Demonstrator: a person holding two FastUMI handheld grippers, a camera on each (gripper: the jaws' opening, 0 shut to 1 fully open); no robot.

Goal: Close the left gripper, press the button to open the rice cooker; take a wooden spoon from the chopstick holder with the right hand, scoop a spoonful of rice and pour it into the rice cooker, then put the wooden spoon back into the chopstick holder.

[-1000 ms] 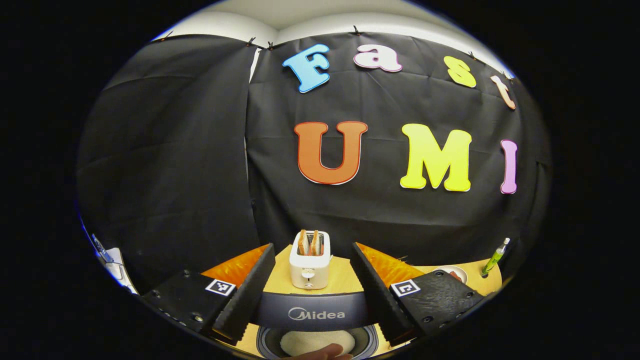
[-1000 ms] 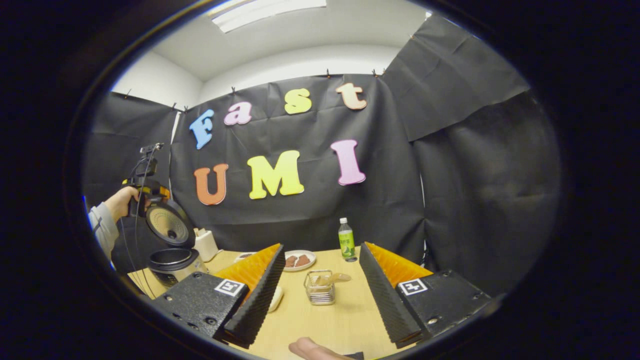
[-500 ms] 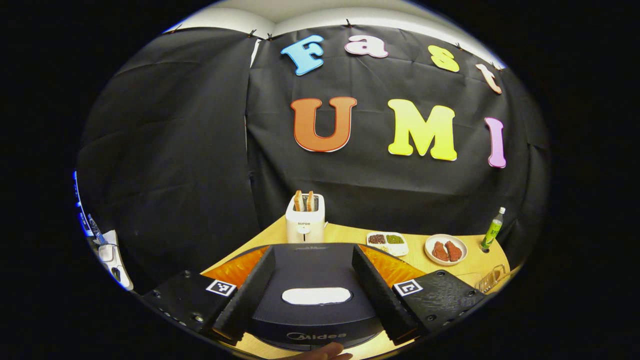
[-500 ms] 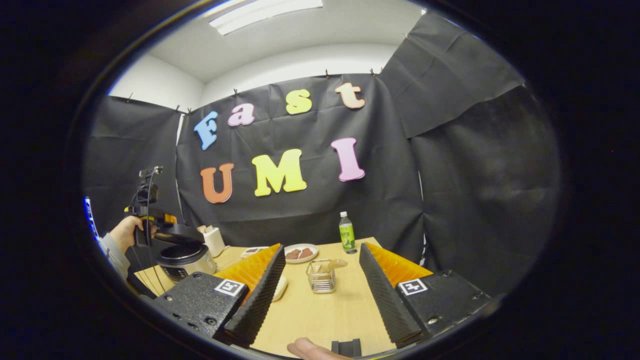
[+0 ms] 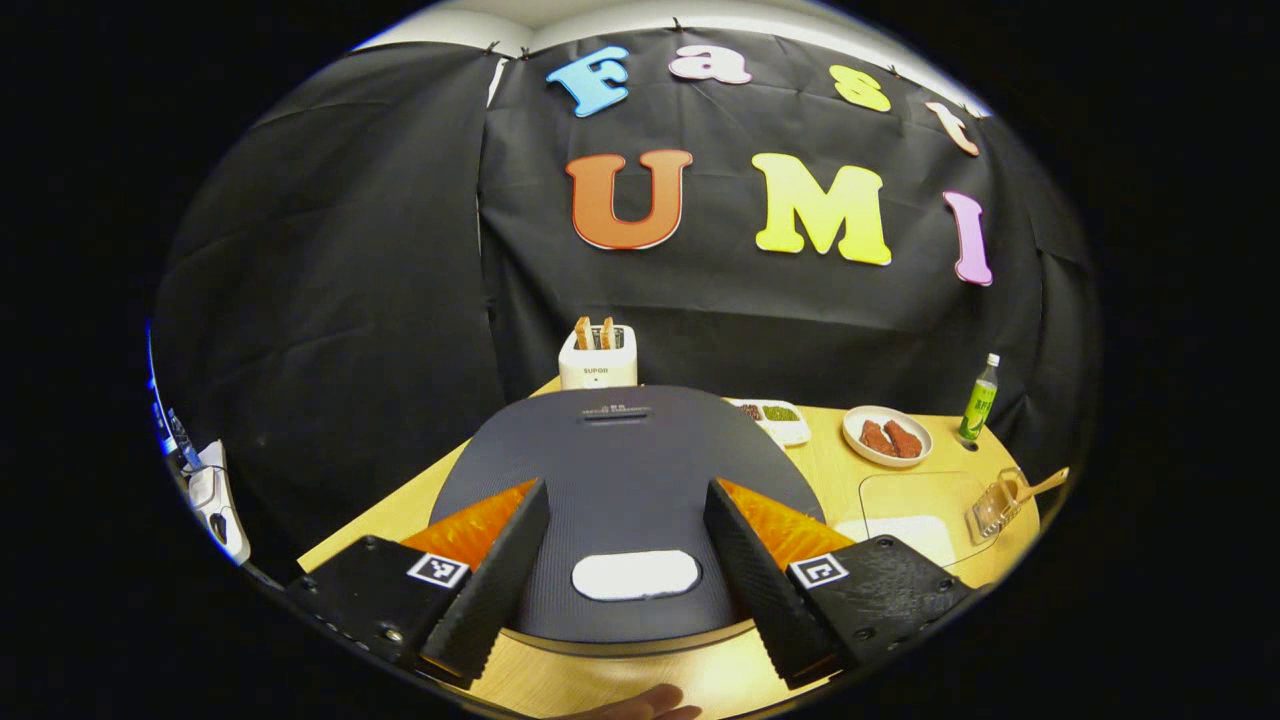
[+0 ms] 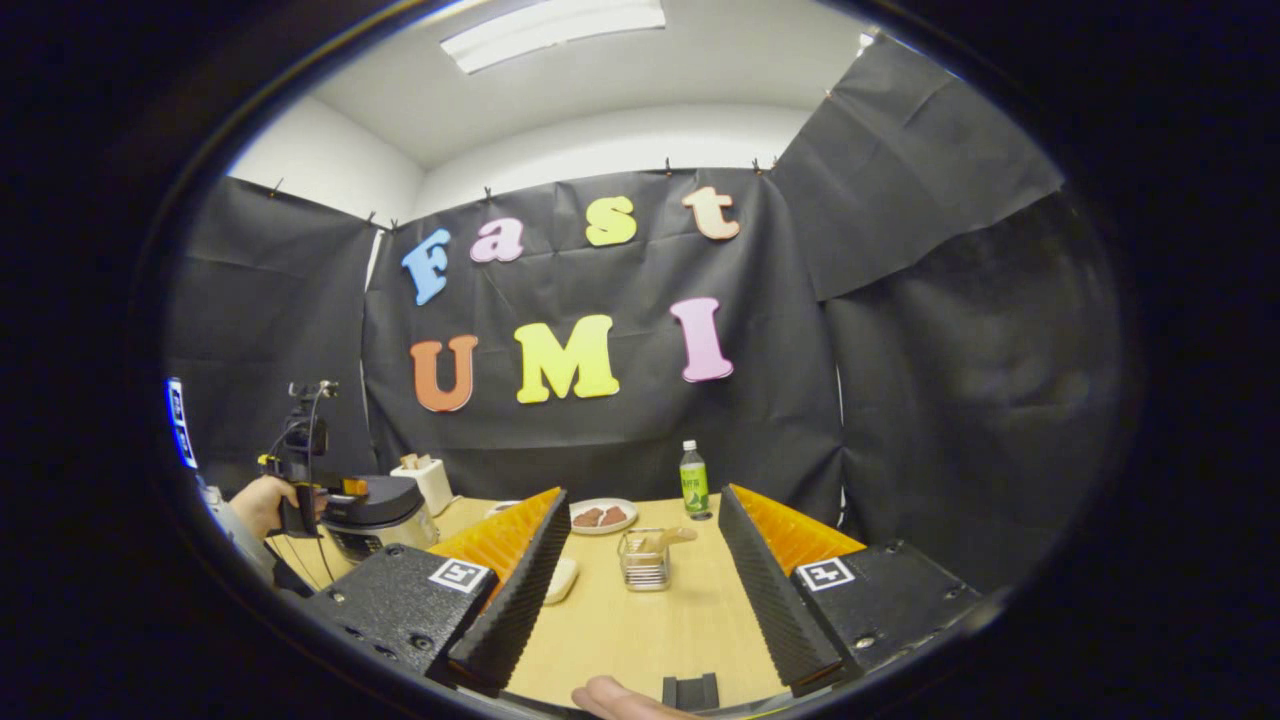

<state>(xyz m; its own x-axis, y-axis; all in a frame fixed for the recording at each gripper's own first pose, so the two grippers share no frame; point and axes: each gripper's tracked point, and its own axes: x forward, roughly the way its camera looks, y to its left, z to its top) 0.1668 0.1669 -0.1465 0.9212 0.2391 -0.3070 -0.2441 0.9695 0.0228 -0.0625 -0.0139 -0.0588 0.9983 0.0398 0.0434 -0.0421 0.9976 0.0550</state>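
The dark rice cooker [image 5: 620, 460] stands with its lid down, a white oval button [image 5: 635, 576] at the lid's near edge. My left gripper [image 5: 626, 492] is open just above the lid, a finger on each side of the button. The clear chopstick holder [image 5: 992, 505] holds the wooden spoon [image 5: 1045, 484] at the right. In the right gripper view, my right gripper [image 6: 642, 495] is open over the table, the chopstick holder [image 6: 645, 562] straight ahead with the wooden spoon [image 6: 672, 537] in it. The rice cooker [image 6: 385, 510] is far left, a hand [image 6: 258, 500] beside it. A dish of white rice [image 5: 900, 527] lies near the holder.
Behind the cooker stands a white toaster [image 5: 597, 362] with two slices. A small tray of beans [image 5: 770, 415], a plate of meat [image 5: 886, 437] and a green bottle [image 5: 979, 398] line the back of the wooden table [image 6: 640, 640].
The cooker's lid, which stood up open a second ago, has swung down and now lies shut under my left gripper. The right gripper has hardly moved.
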